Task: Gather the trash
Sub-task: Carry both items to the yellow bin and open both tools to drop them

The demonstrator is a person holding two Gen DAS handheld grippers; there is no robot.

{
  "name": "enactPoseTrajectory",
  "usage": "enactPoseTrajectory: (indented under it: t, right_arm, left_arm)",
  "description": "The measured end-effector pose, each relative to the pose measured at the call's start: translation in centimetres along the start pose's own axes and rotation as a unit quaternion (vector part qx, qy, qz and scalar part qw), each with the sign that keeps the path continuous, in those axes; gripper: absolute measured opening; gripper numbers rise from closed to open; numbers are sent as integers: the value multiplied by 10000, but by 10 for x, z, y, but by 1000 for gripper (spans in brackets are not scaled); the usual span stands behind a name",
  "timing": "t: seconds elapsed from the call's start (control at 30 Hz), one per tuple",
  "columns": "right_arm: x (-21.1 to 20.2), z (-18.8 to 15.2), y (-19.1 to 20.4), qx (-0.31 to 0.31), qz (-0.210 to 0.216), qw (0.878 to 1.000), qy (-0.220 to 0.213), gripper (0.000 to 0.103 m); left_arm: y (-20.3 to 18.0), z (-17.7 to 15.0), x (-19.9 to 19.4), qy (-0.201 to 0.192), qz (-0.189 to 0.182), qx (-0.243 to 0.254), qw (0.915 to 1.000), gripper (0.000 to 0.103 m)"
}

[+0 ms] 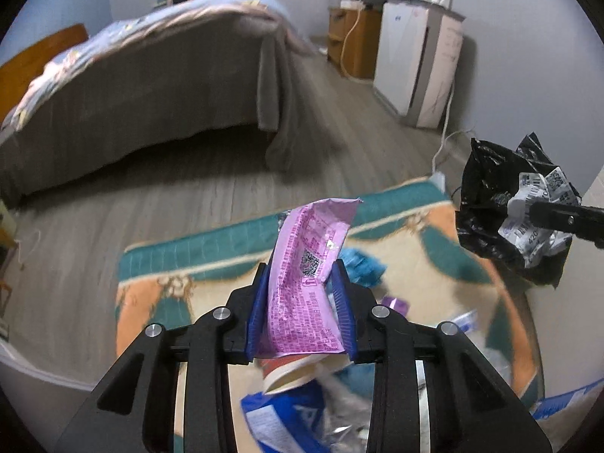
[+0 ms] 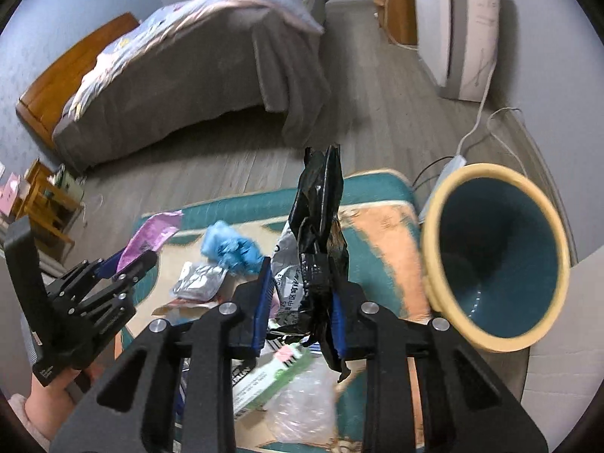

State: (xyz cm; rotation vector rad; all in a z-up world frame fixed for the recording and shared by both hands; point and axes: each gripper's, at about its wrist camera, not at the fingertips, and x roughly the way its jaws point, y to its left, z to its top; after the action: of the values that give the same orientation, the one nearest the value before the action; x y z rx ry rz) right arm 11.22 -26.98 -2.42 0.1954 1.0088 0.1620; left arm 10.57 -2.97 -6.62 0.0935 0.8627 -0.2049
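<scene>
My left gripper is shut on a pink printed wrapper, held up above the rug; it also shows in the right wrist view. My right gripper is shut on a crumpled black plastic bag with a silver label; this bag appears at the right of the left wrist view. A teal bin with a yellow rim stands just right of the right gripper. Loose trash lies on the rug: a blue crumpled glove, a silver foil packet, a green and white box.
A patterned teal and orange rug lies on the grey wood floor. A bed with a grey cover stands behind. A white appliance and its cable are at the back right. A small wooden shelf is at the left.
</scene>
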Motion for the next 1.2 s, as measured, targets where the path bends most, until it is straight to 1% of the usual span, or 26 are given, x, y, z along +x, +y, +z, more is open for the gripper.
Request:
enactPoseTrajectory:
  t: [0.13,0.3,0.43,0.53,0.67,0.87,1.1,1.2]
  right_arm:
    - [-27,10,-35,74,-241,9992,-307,26]
    - [-56,15,-82,89,-800,9941,-728,26]
    - [-71,19,-120,276,-1005,9904,-907,26]
    - [-76,20,-151,500,-1149,9875,-955,26]
    - [-69,16,-182,797,-1305,9846,-852,26]
    - [-50,10,-216,1227,-1277,9826,-558,26]
    - [-27,0,-230,1554,-1036,9822,-180,27]
    - [-25,-1,-232,1563,-1026,9823,-125,27]
  left_arm:
    - [-19,10,-7,-181,-150,97,9997,35]
    - [-50,17,-9,-259,-337,306,9986,35]
    - [-77,19,-8,-313,-433,562,9970,35]
    - [-98,19,-9,-389,-516,754,9951,35]
    - [-129,20,-3,-323,-634,898,9934,35]
    - [-181,29,12,-181,-891,1027,9905,35]
    - [-238,37,43,50,-1014,1472,9839,36]
    - [-258,38,57,156,-1099,1618,9806,36]
